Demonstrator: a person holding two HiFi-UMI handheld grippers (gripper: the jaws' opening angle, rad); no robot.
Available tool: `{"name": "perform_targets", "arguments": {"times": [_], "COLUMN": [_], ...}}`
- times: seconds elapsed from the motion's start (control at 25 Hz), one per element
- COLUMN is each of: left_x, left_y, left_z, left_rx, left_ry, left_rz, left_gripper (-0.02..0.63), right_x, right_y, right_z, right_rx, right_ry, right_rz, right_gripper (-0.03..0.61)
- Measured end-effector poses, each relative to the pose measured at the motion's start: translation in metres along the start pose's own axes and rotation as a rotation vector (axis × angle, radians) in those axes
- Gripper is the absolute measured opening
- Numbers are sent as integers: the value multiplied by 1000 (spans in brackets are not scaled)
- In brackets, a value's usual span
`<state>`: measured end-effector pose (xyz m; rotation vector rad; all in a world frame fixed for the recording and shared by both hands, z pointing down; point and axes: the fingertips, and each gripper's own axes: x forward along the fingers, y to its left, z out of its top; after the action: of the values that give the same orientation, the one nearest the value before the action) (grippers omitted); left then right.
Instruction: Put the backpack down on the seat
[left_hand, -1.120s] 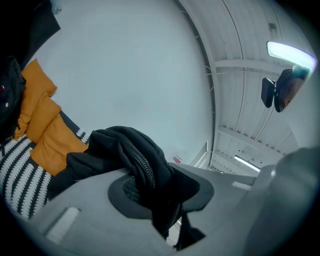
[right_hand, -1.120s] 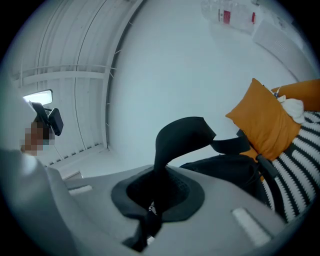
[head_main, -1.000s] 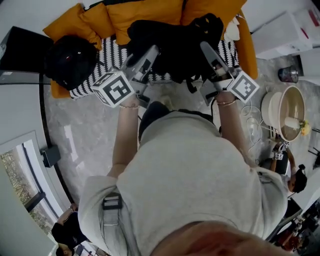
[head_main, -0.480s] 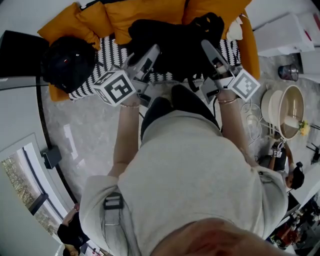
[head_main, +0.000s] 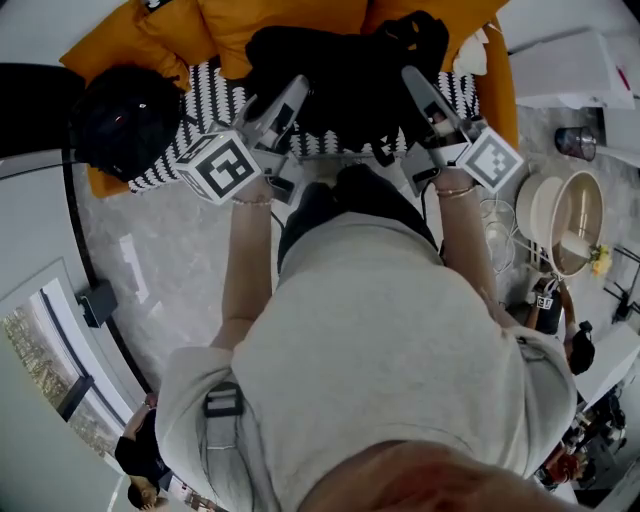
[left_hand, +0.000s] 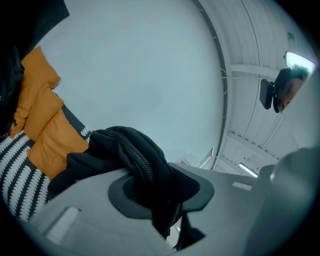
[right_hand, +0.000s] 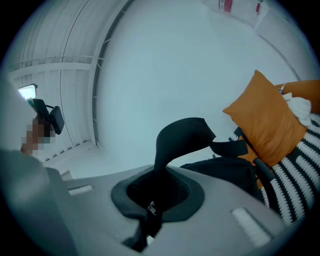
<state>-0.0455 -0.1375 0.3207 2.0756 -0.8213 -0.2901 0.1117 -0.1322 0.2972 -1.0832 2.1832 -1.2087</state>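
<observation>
Already over the sofa, the black backpack (head_main: 340, 70) lies on the black-and-white striped seat (head_main: 190, 150), backed against the orange cushions (head_main: 270, 25). Whether its full weight is down cannot be told. The left gripper (head_main: 293, 92) has its jaws clamped on a fold of the bag's zippered fabric. The right gripper (head_main: 410, 80) has its jaws pressed nearly together on a backpack strap (right_hand: 182, 135) that loops up from the pads.

Both grippers reach in over the seat's front edge, which runs just beside their marker cubes. A round black object (head_main: 125, 120) fills the seat's left end, near the bag but apart from it. An orange side cushion (head_main: 498, 95) walls the right end, close to the right gripper. Pale marble floor (head_main: 170, 260) lies open to the person's left. To the right the floor is crowded by a white box (head_main: 570, 70), a round cream pot (head_main: 565, 225) and loose cables (head_main: 505, 235) near the right forearm.

Compared with a second earlier, both grips are unchanged and the bag keeps its place on the seat. The whole scene sits slightly higher in the head view. More of the person's dark trousers (head_main: 350, 195) now shows between the forearms.
</observation>
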Motion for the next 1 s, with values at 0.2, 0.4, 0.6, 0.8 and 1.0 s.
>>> {"name": "perform_targets", "arguments": {"times": [0.2,0.4,0.6,0.8,1.0], "left_x": [-5,5,-2,1,-9], "left_y": [4,9,11,32,36], "left_z": [-3,-15,-23,-39,-44], "left_rx": [7,39,12,-16,-70], "left_ry": [1,119,166,208,195], "left_rz": [20,-6,28,85,110], "left_gripper": [106,106,106,106,104], "right_x": [1,-21,-27,-16,-19], "right_y": [-6,-23,-24,-48,-47], "right_z": [-6,-18,-20,-26,-29], "right_rx": [20,71,96,134,134], "right_ry": [8,-67,-53,-16,6], "right_rz": [13,-57,-84,-98,-115], "right_gripper": [12,12,12,12,12]}}
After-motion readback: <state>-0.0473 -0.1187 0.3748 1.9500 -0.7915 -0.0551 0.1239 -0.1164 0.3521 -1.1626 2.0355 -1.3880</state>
